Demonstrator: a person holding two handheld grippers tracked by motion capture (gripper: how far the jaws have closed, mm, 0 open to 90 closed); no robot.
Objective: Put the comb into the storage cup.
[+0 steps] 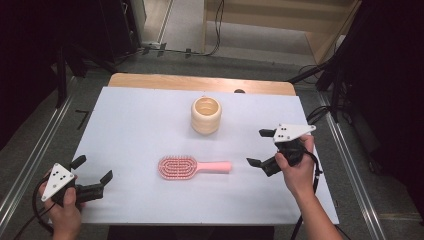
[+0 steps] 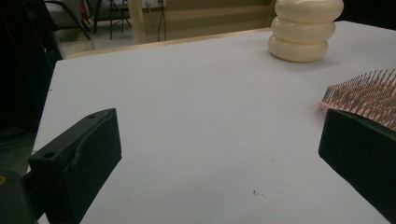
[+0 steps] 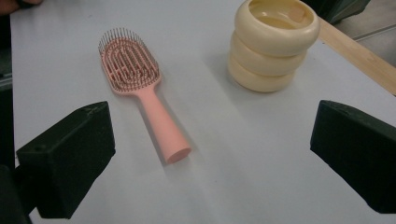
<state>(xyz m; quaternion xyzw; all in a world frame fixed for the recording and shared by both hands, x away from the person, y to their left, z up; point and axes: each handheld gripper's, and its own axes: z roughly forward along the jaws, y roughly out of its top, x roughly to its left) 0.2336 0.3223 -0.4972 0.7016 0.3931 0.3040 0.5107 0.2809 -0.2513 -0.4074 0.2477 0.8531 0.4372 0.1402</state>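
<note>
Bare table (image 1: 130, 125) around hairbrush (image 1: 192, 167); cup (image 1: 206, 115) behind.

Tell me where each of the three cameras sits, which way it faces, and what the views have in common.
High view: above the person's side, looking forward and down on the white table; both forearms, left gripper and right gripper show.
Left gripper view: low over the table, between its open jaws, toward the cream holder.
Right gripper view: between its open jaws, toward the pink hairbrush.
Shared: hairbrush and holder appear in all three.
</note>
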